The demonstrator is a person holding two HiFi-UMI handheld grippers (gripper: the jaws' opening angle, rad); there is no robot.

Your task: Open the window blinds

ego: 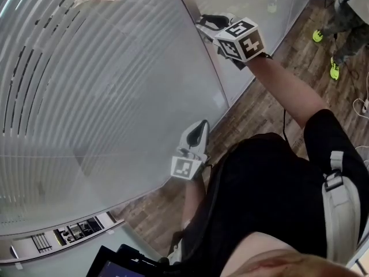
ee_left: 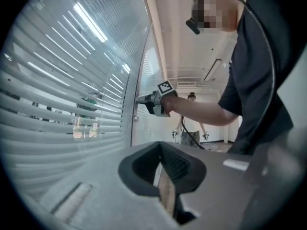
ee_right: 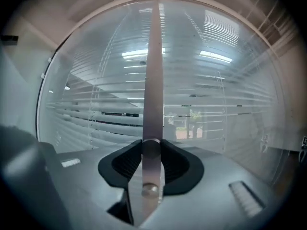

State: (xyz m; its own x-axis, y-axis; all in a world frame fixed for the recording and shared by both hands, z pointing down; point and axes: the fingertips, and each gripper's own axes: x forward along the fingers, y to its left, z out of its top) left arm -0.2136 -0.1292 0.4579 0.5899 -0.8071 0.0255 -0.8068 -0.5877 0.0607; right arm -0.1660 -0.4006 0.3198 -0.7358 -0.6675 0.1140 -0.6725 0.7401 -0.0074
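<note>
The right tongs [ego: 207, 23] are clamped on a round knob [ee_right: 150, 148] on the metal post [ee_right: 153, 71] beside the blinds [ego: 86, 97], with the arm stretched forward. The left tongs [ego: 199, 130] are closed and empty, near the glass.

The wood-plank floor [ego: 262, 111] carries a bystander's yellow-green shoes [ego: 317, 36] and a cable [ego: 361, 104].

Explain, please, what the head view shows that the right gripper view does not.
Only the head view: the left gripper, shut and holding nothing, the wooden floor and a bystander's yellow-green shoes. Only the right gripper view: the small round knob clamped in that gripper. Both: the right gripper at the vertical frame strip, and the horizontal blinds behind glass.
</note>
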